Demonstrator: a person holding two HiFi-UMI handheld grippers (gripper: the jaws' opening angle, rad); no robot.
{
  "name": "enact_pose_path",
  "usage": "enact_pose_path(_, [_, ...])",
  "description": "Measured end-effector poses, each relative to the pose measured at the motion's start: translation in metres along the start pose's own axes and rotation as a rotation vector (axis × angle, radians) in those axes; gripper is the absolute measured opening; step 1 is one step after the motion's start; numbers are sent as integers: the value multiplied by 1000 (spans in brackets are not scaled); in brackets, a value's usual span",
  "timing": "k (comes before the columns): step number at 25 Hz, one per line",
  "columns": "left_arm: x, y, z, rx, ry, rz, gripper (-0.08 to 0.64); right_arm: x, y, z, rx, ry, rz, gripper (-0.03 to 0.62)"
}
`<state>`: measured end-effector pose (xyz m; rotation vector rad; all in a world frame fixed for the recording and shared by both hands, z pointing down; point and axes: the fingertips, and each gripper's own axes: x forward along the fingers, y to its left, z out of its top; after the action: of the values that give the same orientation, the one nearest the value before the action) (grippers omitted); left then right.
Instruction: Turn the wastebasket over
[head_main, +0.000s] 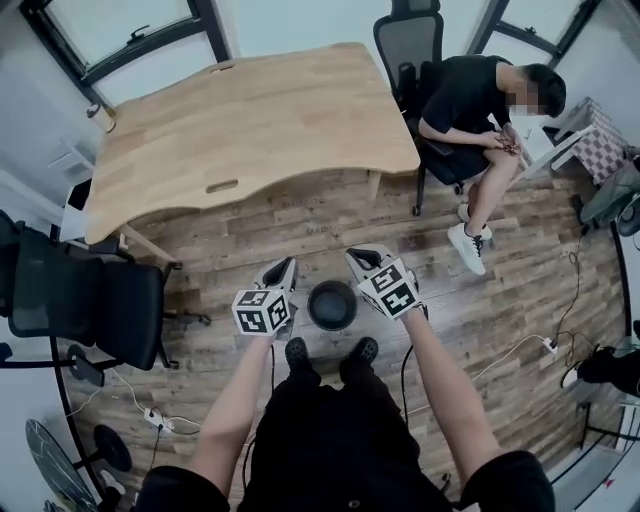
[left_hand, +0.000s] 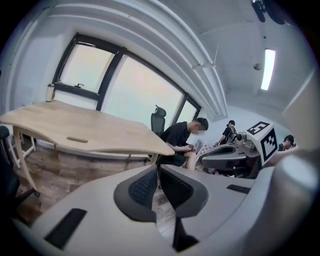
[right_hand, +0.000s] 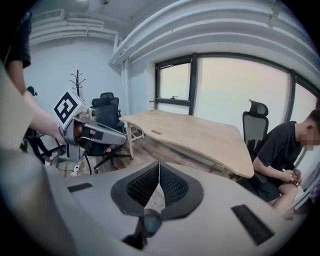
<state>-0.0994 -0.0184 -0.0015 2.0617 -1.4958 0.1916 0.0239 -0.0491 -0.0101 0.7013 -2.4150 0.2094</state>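
A wood-plank floor (head_main: 250, 230) fills the room, with dark-framed windows (head_main: 120, 25) along the far wall. Seen from the head view, the black wastebasket (head_main: 332, 305) stands on the floor at the centre, just ahead of the wearer's 2 shoes (head_main: 297, 352). From straight above it is a dark round with a paler ring, and I cannot tell which end faces up.

The left gripper (head_main: 285, 268) hangs at its 10 o'clock and the right gripper (head_main: 362, 258) at its 1 o'clock, both above it and clear of it. Each gripper view shows the 2 pads pressed together with nothing between them.

A large pale wooden desk (head_main: 250, 120) lies at 12 o'clock, its wavy front edge nearest the wastebasket, with a band of bare planks between them. A black office chair (head_main: 90, 300) sits at 9 o'clock, its base near the desk's left leg. A seated person (head_main: 470, 100) is at 2 o'clock beside the desk's right corner, legs stretched onto the floor.

At 7 o'clock are a power strip (head_main: 155, 418) with cables and a floor fan (head_main: 55, 460). A white cable (head_main: 510, 355) runs across the planks at 4 o'clock. The widest open floor is from 2 to 4 o'clock.
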Motion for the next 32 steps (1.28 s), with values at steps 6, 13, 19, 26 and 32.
enact_pose_path(6, [-13, -8, 94, 49, -103, -151, 35, -24, -3, 80, 120, -182, -63, 34])
enact_pose_path(13, [-41, -13, 143, 113, -138, -256, 34, -61, 17, 129, 222, -356, -94, 34])
enact_pose_path(19, [-48, -27, 153, 251, -121, -316, 31, -94, 18, 144, 340, -455, -153, 34])
enact_pose_path(26, [-58, -44, 161, 300, -134, -361, 29, -112, 22, 142, 346, -450, -197, 32])
enact_pose_path(32, [-57, -47, 160, 301, -135, -379, 29, -113, 28, 140, 329, -424, -200, 32])
